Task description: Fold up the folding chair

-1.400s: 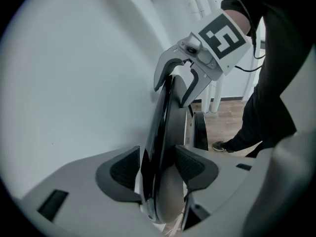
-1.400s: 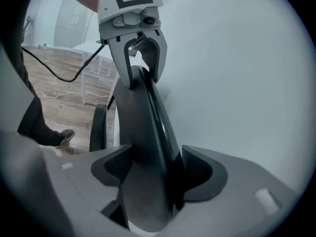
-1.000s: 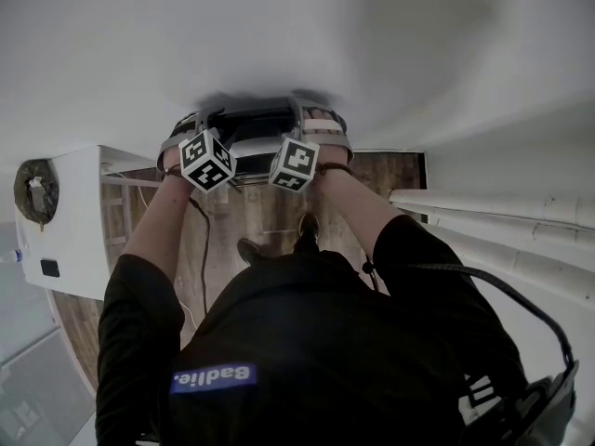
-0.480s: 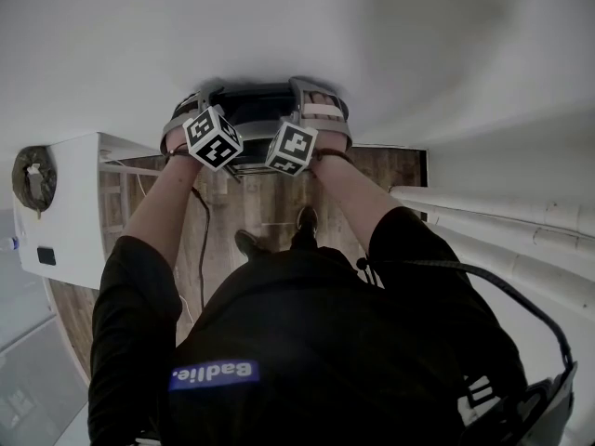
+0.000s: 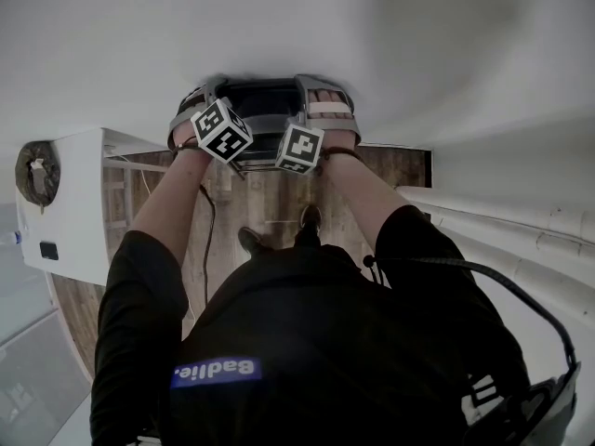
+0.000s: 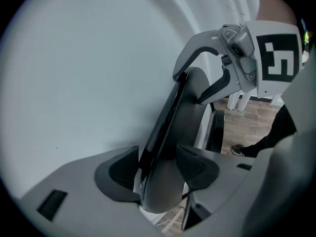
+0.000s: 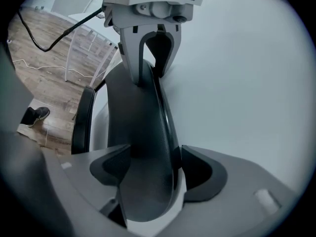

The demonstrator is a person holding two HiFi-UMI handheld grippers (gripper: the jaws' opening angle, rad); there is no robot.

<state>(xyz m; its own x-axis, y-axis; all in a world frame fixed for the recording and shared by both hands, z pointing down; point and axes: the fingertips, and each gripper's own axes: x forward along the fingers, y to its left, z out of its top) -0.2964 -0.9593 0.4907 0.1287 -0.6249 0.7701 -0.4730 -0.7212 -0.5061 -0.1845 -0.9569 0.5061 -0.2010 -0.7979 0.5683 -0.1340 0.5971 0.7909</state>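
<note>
The dark folding chair stands nearly flat against the white wall, seen from above in the head view. Its padded backrest runs between my left gripper's pads, and my left gripper is shut on it near one end. My right gripper is shut on the same backrest near the other end. Each gripper shows in the other's view: the right gripper clamps the top edge, and so does the left gripper. In the head view the left gripper and right gripper sit side by side on the chair top.
A white cabinet stands at the left on the wood floor. A black cable trails across the floor. White pipes run along the right. The person's shoes are just behind the chair.
Both hands have shifted slightly up and to the right in the head view, with the left marker cube rolling a little. The grips on the backrest are unchanged.
</note>
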